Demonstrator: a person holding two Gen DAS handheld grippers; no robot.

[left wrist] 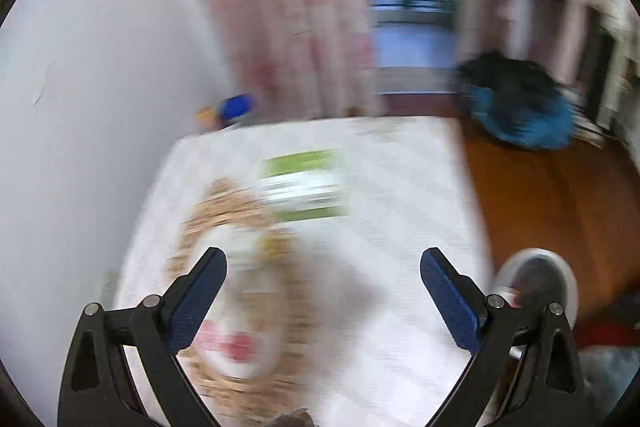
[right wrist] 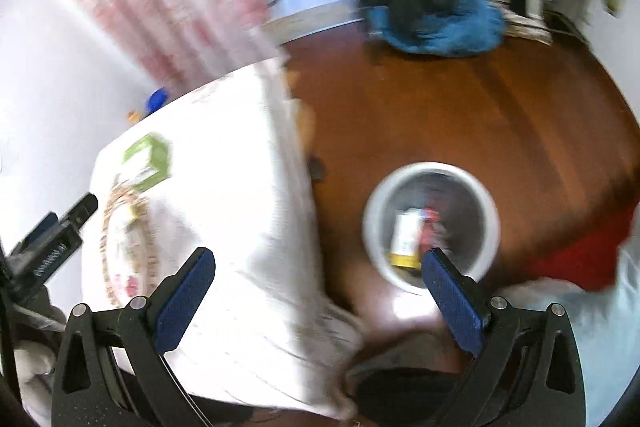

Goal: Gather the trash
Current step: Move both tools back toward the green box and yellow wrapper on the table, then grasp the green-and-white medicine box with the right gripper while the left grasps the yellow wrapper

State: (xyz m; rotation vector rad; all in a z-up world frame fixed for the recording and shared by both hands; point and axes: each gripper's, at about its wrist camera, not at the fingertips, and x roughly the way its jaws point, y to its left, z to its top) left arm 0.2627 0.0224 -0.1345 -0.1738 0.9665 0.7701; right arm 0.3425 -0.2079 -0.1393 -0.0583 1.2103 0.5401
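Two open grippers, both holding nothing, between pick-ups.
The white cloth-covered table [right wrist: 240, 167] fills the middle; the round white bin [right wrist: 432, 223], lower right, has trash inside; the green-and-white box [left wrist: 304, 187], centre, looks next, so the left gripper [left wrist: 322, 283] must reach forward; the right gripper [right wrist: 318, 287] waits, wide.

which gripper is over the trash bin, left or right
The right gripper: its open fingers frame the white bin on the wooden floor, with packaging inside. The left gripper, also open, is over the white-clothed table instead.
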